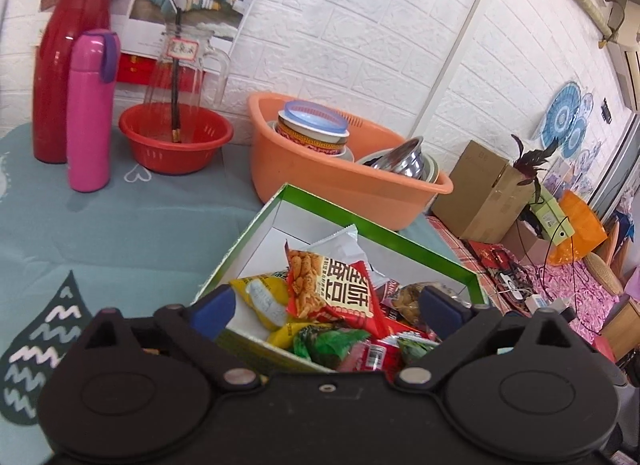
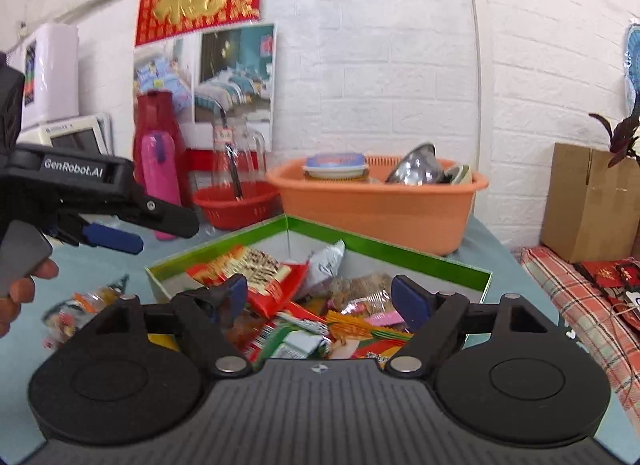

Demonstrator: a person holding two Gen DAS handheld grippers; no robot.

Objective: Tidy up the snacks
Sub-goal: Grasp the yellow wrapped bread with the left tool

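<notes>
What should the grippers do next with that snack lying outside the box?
Probably the left gripper should dip toward the loose snack packet on the tablecloth and pick it up. It lies outside the green box, where the other snacks are piled, and both grippers look open and empty.

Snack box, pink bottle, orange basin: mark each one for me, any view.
snack box [image 1: 372,227]: left wrist view, green far rim.
pink bottle [image 1: 88,121]: left wrist view, middle of its body.
orange basin [image 2: 376,213]: right wrist view, front wall.
</notes>
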